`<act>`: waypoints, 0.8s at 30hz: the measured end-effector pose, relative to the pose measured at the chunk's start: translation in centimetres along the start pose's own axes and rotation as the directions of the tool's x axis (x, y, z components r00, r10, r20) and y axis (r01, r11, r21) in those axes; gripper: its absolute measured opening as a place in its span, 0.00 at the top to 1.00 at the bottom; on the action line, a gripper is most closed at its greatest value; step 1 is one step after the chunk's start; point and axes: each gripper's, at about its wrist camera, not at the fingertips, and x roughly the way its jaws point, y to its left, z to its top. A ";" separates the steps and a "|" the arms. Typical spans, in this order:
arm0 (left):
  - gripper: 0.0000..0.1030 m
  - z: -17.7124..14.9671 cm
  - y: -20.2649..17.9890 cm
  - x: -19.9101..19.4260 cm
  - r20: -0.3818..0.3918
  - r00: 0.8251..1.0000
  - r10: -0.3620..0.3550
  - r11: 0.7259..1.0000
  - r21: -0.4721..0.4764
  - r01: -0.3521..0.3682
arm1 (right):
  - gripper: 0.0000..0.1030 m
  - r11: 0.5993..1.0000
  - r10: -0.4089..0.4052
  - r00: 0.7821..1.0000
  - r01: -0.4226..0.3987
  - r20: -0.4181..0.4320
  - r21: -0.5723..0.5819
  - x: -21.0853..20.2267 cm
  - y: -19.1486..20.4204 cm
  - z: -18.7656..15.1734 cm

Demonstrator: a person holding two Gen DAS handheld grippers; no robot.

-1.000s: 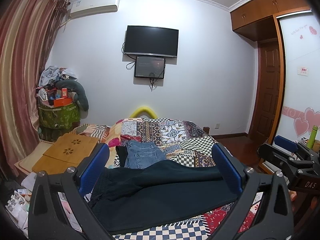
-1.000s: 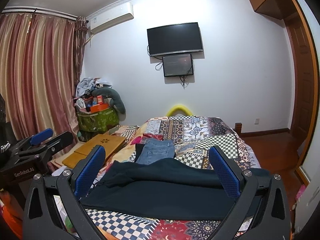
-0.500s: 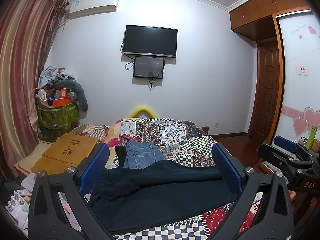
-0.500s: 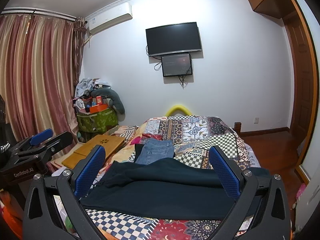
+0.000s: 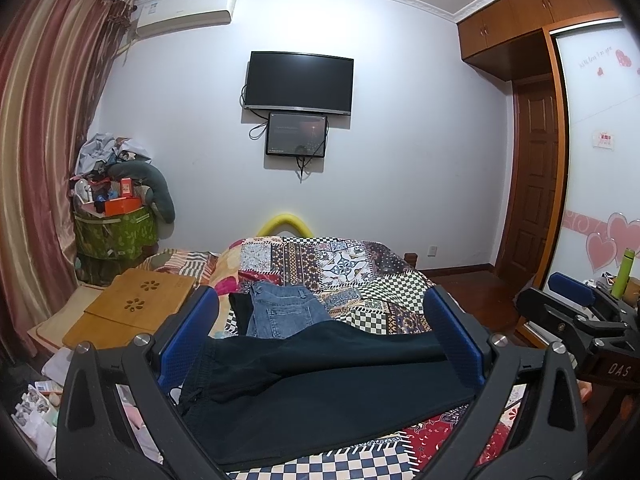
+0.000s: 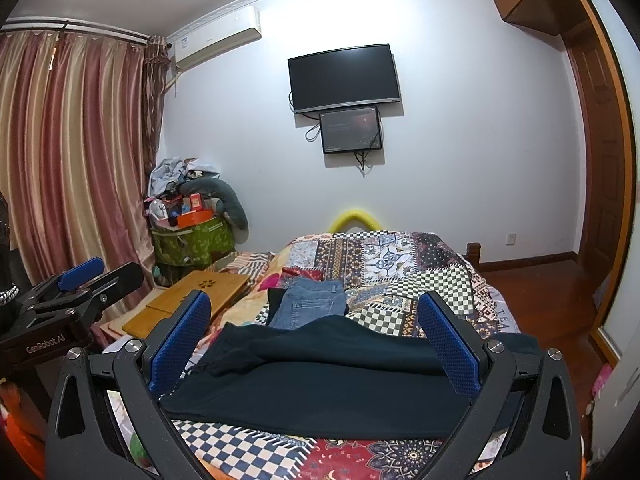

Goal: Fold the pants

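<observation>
Dark navy pants (image 5: 328,392) lie across the near end of the bed, legs folded over each other, waistband to the left; they also show in the right wrist view (image 6: 328,380). My left gripper (image 5: 320,340) is open and empty, held above and in front of the pants. My right gripper (image 6: 314,340) is open and empty, likewise above them. Each gripper shows in the other's view: the right gripper at the right edge (image 5: 576,312), the left gripper at the left edge (image 6: 76,284).
Folded blue jeans (image 5: 284,312) lie on the patchwork quilt (image 5: 352,264) behind the dark pants. A wooden lap table (image 5: 132,308) sits left of the bed, with a cluttered green bin (image 5: 116,232) by the curtain. A wardrobe (image 5: 596,160) stands at the right.
Both views have shifted only slightly; the pants and both open grippers stay where they were.
</observation>
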 end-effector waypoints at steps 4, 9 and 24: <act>0.00 0.1 -0.1 0.1 0.000 1.000 -0.003 1.000 0.002 0.003 | 0.00 1.000 -0.002 1.000 0.002 -0.003 0.002 0.1 -0.2 0.0; 0.00 -0.1 -0.1 0.3 -0.005 1.000 -0.006 1.000 0.004 0.006 | 0.00 1.000 -0.005 1.000 0.005 -0.009 0.010 0.3 -0.5 -0.1; 0.00 -0.1 1.9 7.3 -0.096 0.995 0.014 1.000 0.009 -0.013 | 0.00 0.999 -0.031 0.996 0.033 -0.083 0.028 3.7 -1.9 -0.9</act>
